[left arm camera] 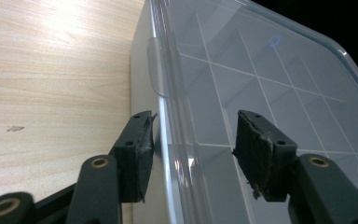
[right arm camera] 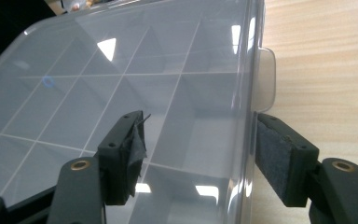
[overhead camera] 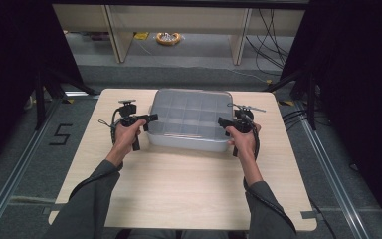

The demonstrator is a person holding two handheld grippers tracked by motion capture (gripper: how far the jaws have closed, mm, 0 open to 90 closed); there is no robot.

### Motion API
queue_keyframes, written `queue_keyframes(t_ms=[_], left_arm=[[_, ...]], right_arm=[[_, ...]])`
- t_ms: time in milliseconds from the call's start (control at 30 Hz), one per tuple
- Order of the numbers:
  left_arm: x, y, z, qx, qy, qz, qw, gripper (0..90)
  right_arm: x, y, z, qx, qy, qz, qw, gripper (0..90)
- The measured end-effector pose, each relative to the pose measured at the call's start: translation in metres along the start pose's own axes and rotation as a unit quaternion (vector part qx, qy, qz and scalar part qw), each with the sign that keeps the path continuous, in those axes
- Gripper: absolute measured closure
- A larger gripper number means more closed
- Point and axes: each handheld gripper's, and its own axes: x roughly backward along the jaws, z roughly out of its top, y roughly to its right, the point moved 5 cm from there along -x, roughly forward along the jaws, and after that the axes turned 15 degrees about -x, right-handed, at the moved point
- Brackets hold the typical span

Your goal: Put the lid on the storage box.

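Clear lidded box (overhead camera: 191, 119) on counter (overhead camera: 179, 179), between both grippers. Left gripper (left arm camera: 193, 149) fingers wide open, straddling box's left edge, gripping nothing. Right gripper (right arm camera: 200, 156) fingers wide open, straddling its right edge near the latch tab (right arm camera: 266, 79), not clamped.

Your high view is soft and low-res: tabletop (overhead camera: 179, 189) evenly lit from overhead, surroundings drop to near black. Your gripper views are sharper. Clear box lid (right arm camera: 121, 70) throws bright white glare patches in the right gripper view, and a faint blue ring reflection in both. Jaws close to the lens look slightly soft.
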Motion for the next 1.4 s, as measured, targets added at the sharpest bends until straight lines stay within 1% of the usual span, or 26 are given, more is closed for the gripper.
queue_keyframes(t_ms=[67, 100, 167, 200, 233, 267, 400, 433, 533, 600, 667, 733, 800, 867, 900, 933, 967, 1067, 1133, 1200, 1233, 1267, 1300, 1333, 1367, 1400], left_arm=[[0.0, 0.0, 0.001, 0.003, 0.003, 0.001, 1.0, 47.2], [0.0, 0.0, 0.002, 0.012, 0.009, 0.0, 0.9999, 47.2], [0.0, 0.001, 0.002, 0.011, 0.009, -0.001, 0.9999, 46.9], [0.0, 0.001, 0.002, 0.01, 0.007, -0.001, 0.9999, 46.6], [0.0, 0.001, 0.002, 0.01, 0.007, -0.001, 0.9999, 46.6], [0.001, 0.001, 0.002, 0.011, 0.006, -0.003, 0.9999, 46.6], [0.001, -0.001, 0.002, 0.023, 0.012, -0.009, 0.9996, 48.3], [0.001, -0.002, 0.002, 0.027, 0.009, -0.01, 0.9995, 48.5], [0.0, -0.005, 0.005, 0.049, 0.017, -0.014, 0.9985, 47.4], [0.0, -0.008, 0.006, 0.054, 0.017, -0.012, 0.9983, 45.4], [-0.004, -0.014, 0.008, 0.065, 0.016, -0.01, 0.9977, 42.2], [-0.005, -0.016, 0.008, 0.069, 0.014, -0.014, 0.9974, 40.7], [-0.01, -0.018, 0.011, 0.075, 0.02, -0.02, 0.9968, 39.7], [-0.012, -0.018, 0.014, 0.075, 0.02, -0.024, 0.9967, 39.4], [-0.014, -0.018, 0.015, 0.075, 0.021, -0.023, 0.9967, 39.3], [-0.014, -0.018, 0.015, 0.075, 0.021, -0.023, 0.9967, 39.3], [-0.018, -0.016, 0.016, 0.077, 0.02, -0.024, 0.9965, 39.4], [-0.021, -0.014, 0.019, 0.084, 0.025, -0.034, 0.9956, 41.3], [-0.022, -0.012, 0.02, 0.076, 0.02, -0.027, 0.9966, 40.8], [-0.02, -0.01, 0.022, 0.074, 0.022, -0.014, 0.9969, 43.6], [-0.017, -0.009, 0.024, 0.081, 0.026, -0.016, 0.9962, 43.9], [-0.016, -0.008, 0.025, 0.083, 0.029, -0.018, 0.996, 44.2], [-0.015, -0.008, 0.026, 0.074, 0.025, -0.019, 0.9968, 45.8], [-0.015, -0.008, 0.026, 0.074, 0.025, -0.019, 0.9968, 46.3], [-0.015, -0.007, 0.026, 0.076, 0.025, -0.016, 0.9967, 46.4], [-0.015, -0.007, 0.026, 0.076, 0.025, -0.016, 0.9967, 46.3]], right_arm=[[-0.002, 0.003, 0.002, 0.018, 0.006, 0.002, 0.9998, 37.3], [-0.001, 0.0, 0.0, -0.005, 0.001, 0.002, 1.0, 37.2], [-0.001, 0.002, 0.001, 0.008, 0.003, 0.005, 1.0, 37.2], [0.0, -0.002, -0.001, -0.011, -0.003, 0.002, 0.9999, 36.8], [-0.001, 0.002, 0.002, 0.02, 0.005, 0.003, 0.9998, 36.3], [-0.001, 0.002, 0.002, 0.023, 0.006, 0.006, 0.9997, 36.2], [0.001, -0.002, 0.0, -0.006, -0.008, 0.006, 0.9999, 36.1], [0.0, 0.003, 0.003, 0.019, -0.009, 0.015, 0.9997, 36.4], [-0.001, 0.008, 0.006, 0.017, -0.011, 0.02, 0.9996, 38.4], [0.0, 0.008, 0.006, 0.006, -0.015, 0.026, 0.9995, 37.8], [0.0, 0.012, 0.012, -0.037, -0.012, 0.03, 0.9988, 36.8], [-0.001, 0.014, 0.014, -0.043, -0.011, 0.024, 0.9987, 36.9], [-0.005, 0.026, 0.027, -0.027, 0.001, 0.029, 0.9992, 37.5], [-0.009, 0.028, 0.032, -0.037, 0.001, 0.033, 0.9988, 38.9], [-0.008, 0.023, 0.031, -0.065, -0.011, 0.037, 0.9971, 39.9], [-0.012, 0.027, 0.035, -0.031, -0.001, 0.04, 0.9987, 40.5], [-0.014, 0.026, 0.036, -0.03, 0.001, 0.039, 0.9988, 41.5], [-0.015, 0.023, 0.037, -0.031, 0.001, 0.042, 0.9986, 44.4], [-0.015, 0.019, 0.036, -0.03, -0.004, 0.037, 0.9988, 44.3], [-0.012, 0.01, 0.033, -0.064, -0.014, 0.028, 0.9974, 43.6], [-0.012, 0.014, 0.036, -0.029, -0.005, 0.023, 0.9993, 44.0], [-0.012, 0.015, 0.037, -0.021, 0.006, 0.021, 0.9995, 45.3], [-0.01, 0.008, 0.036, -0.051, -0.001, 0.043, 0.9977, 55.2], [-0.008, 0.002, 0.036, -0.08, -0.011, 0.09, 0.9927, 54.1], [-0.007, -0.007, 0.035, -0.09, -0.019, 0.104, 0.9903, 54.1], [-0.007, -0.007, 0.035, -0.09, -0.019, 0.104, 0.9903, 54.1]])
